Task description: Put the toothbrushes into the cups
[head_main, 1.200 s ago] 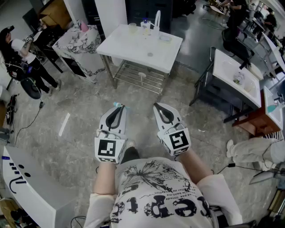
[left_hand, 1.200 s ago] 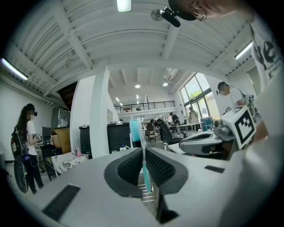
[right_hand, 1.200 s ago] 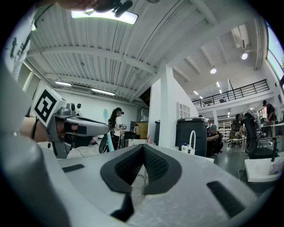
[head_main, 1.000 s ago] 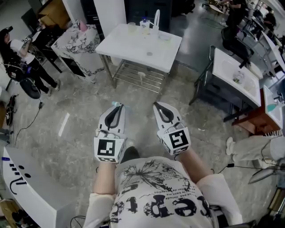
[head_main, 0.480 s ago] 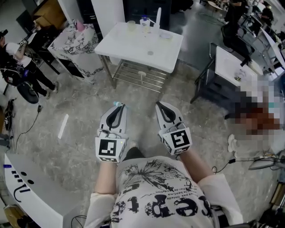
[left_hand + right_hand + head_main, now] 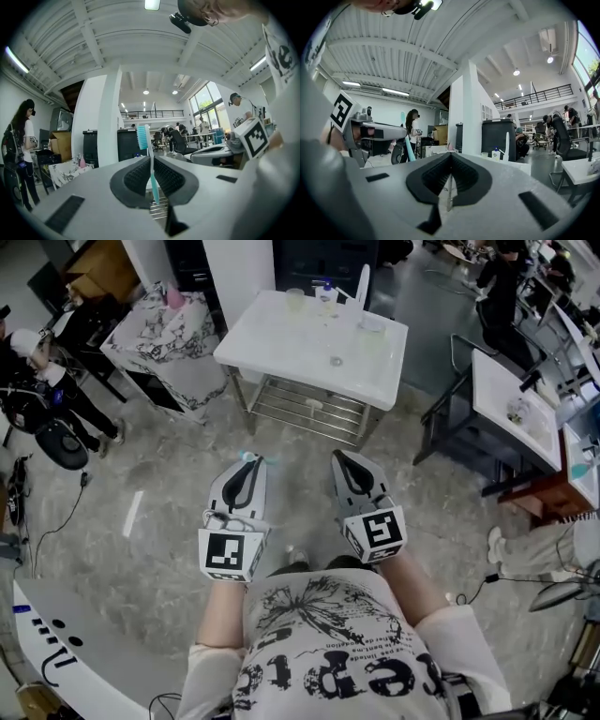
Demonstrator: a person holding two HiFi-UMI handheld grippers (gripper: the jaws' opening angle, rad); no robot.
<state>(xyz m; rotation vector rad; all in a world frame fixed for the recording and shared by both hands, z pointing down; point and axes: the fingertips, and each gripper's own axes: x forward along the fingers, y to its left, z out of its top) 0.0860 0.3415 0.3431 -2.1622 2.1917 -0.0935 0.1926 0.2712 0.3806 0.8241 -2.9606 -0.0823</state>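
My left gripper [image 6: 249, 461] [image 6: 152, 161] is shut on a teal toothbrush [image 6: 144, 138] [image 6: 251, 457] that stands upright, bristles on top. The right gripper [image 6: 339, 458] [image 6: 450, 161] is level beside it, jaws together on a thin pale handle [image 6: 449, 192] that hangs below the pinch; its head is hidden. Both point at a white table [image 6: 281, 343] some way ahead. On its far edge stand a clear cup [image 6: 296, 299] [image 6: 484, 154], a small bottle [image 6: 325, 293] and a second cup [image 6: 372, 326].
A steel rack [image 6: 309, 409] sits under the white table. A marble-patterned stand [image 6: 164, 334] and people [image 6: 37, 362] are at the left. White desks [image 6: 516, 409] and a dark chair line the right. A white counter [image 6: 56, 652] is at the lower left.
The white table has come nearer and slid right in the head view as the person walks toward it. Both grippers keep their grips and their places in front of the body.
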